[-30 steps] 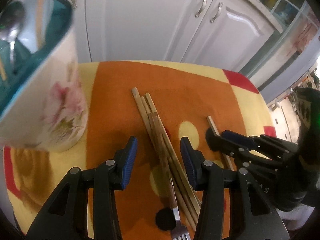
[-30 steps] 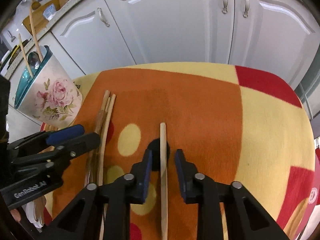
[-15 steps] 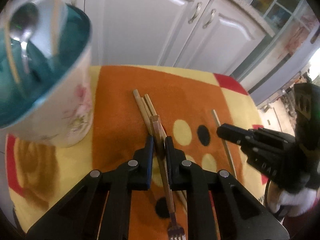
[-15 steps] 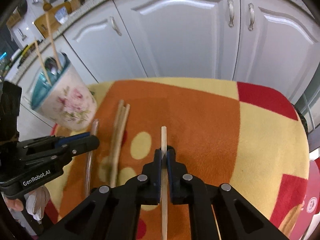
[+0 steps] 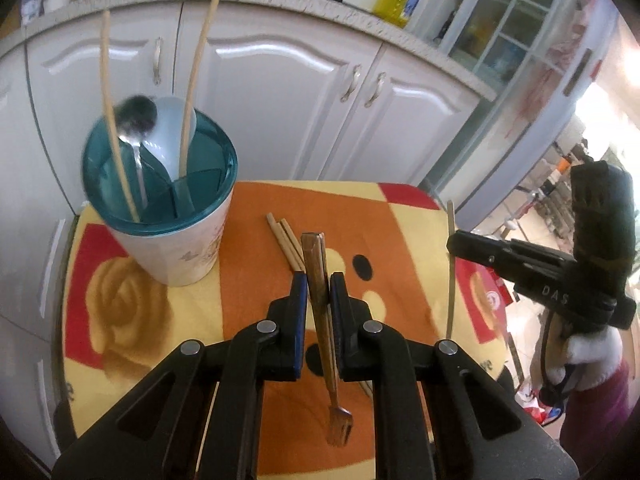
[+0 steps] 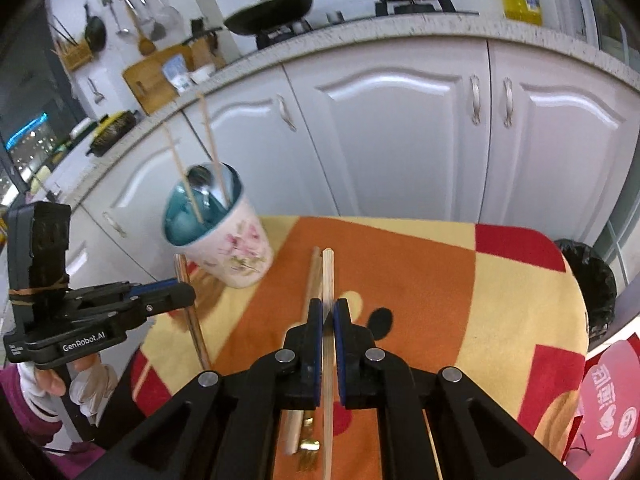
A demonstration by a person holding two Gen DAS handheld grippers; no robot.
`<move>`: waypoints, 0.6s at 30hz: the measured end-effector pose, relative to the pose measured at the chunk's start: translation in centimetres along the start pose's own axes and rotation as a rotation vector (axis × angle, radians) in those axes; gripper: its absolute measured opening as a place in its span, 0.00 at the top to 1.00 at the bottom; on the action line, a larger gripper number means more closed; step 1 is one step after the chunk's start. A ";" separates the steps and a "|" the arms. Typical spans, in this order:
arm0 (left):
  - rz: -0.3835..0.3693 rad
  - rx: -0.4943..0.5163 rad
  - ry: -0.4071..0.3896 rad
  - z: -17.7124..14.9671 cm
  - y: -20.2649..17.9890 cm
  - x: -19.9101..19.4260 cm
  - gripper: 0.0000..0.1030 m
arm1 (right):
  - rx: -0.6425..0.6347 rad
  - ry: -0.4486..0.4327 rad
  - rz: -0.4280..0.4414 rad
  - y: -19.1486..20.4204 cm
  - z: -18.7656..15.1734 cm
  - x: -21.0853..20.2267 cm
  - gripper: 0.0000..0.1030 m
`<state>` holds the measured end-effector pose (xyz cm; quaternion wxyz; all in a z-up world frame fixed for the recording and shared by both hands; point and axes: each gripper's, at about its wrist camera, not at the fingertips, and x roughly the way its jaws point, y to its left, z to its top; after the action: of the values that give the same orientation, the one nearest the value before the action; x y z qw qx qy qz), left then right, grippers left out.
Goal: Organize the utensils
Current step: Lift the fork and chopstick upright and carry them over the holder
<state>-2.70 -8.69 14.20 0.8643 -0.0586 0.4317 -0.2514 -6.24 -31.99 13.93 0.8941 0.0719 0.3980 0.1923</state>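
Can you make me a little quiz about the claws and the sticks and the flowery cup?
1. True or false: the left claw is shut on a wooden-handled fork.
2. What does the right claw grip? A) a spoon B) a pale chopstick C) nothing
3. Fill in: the flowery cup already holds two upright chopsticks and a metal ____.

Key:
1. True: its prongs hang below the claw.
2. B
3. spoon
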 end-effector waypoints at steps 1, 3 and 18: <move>-0.005 0.004 -0.008 -0.2 0.0 -0.7 0.91 | -0.002 -0.006 0.003 0.3 0.0 -0.5 0.95; -0.010 0.014 -0.020 -0.2 -0.1 -1.6 0.91 | -0.008 -0.013 0.005 0.7 0.0 -1.0 0.95; -0.012 0.022 -0.118 1.1 1.1 -8.7 0.92 | -0.073 -0.102 0.036 4.1 2.4 -4.0 0.95</move>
<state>-5.82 -3.66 20.78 0.8873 -0.0662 0.3769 -0.2574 -8.07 -29.81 19.42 0.9117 0.0559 0.3433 0.2187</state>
